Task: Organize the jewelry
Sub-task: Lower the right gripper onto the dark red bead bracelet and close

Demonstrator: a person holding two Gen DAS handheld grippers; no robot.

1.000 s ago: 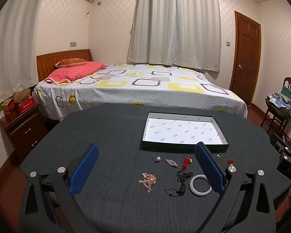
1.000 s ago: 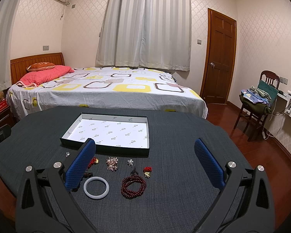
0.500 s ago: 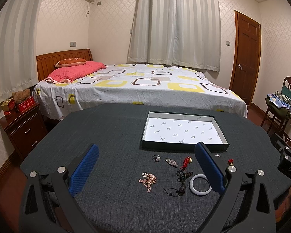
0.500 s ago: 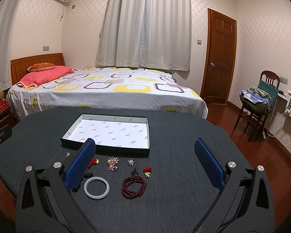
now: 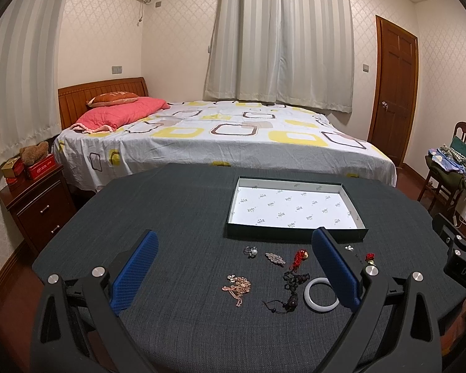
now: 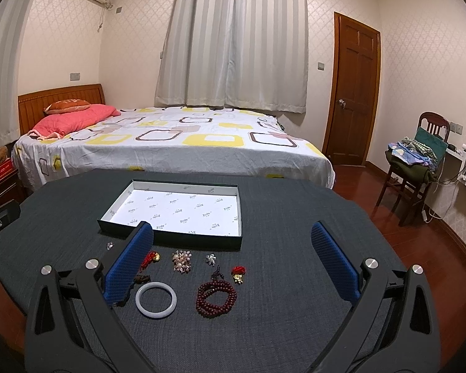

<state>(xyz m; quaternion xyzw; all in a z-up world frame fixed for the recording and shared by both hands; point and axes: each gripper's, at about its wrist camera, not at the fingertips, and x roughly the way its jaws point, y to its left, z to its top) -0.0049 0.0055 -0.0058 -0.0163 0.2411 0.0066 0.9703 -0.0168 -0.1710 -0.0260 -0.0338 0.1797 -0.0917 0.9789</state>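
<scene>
My right gripper [image 6: 232, 242] hangs wide open above the table [image 6: 295, 211]. White bangle [image 6: 156, 300] and red bead bracelet [image 6: 216, 294] lie between my fingers; shallow box [image 6: 183, 239] beyond.

You face a shallow dark tray [image 6: 167, 242] lined with white printed paper, flat on the cloth. Before it lie a white bangle [image 6: 156, 300], a coiled dark red bead strand [image 6: 216, 298], a pale cluster brooch [image 6: 181, 261] and a rose-gold chain [image 5: 237, 286], all apart.
</scene>
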